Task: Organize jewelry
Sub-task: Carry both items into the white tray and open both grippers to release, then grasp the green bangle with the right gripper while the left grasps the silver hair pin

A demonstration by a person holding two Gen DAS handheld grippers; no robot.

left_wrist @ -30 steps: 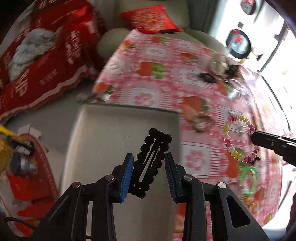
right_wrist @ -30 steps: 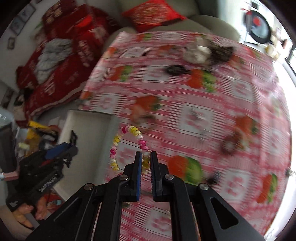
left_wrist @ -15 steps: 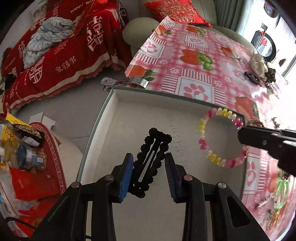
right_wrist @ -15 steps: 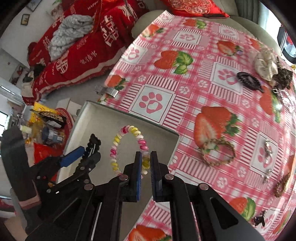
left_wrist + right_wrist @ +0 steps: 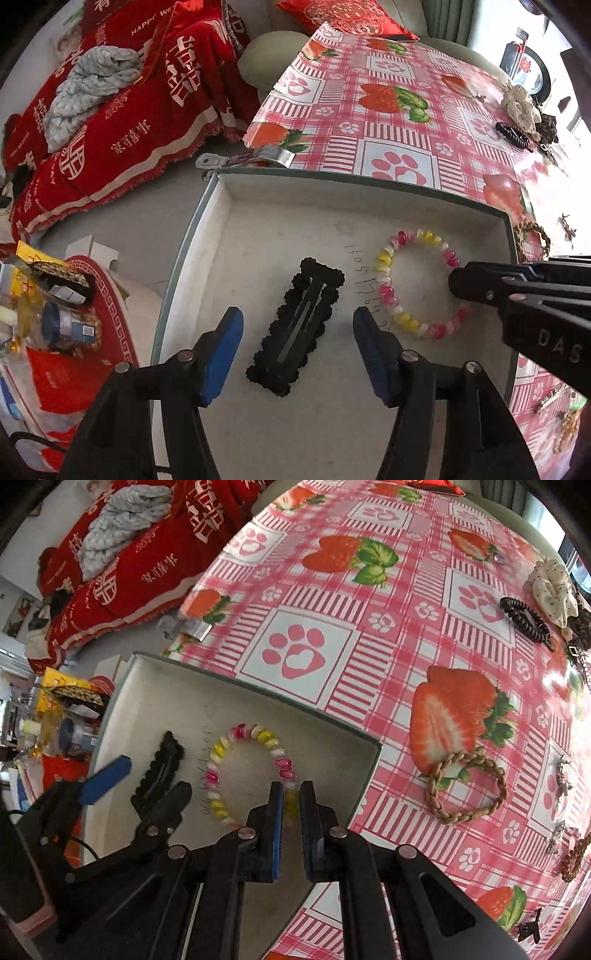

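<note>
Since a second ago we've lowered both pieces into the white box [image 5: 369, 192]. Our left gripper [image 5: 297, 332] is opening, black hair clip [image 5: 295, 325] lying free between its pads on the box floor; our right gripper [image 5: 291, 805] pinches the beaded bracelet [image 5: 247, 771] beside it.

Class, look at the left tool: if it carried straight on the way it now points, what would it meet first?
Most likely the black hair clip lying between the opening jaws of the left tool, with the floor of the white box right under it; depth is hard to judge.
</note>
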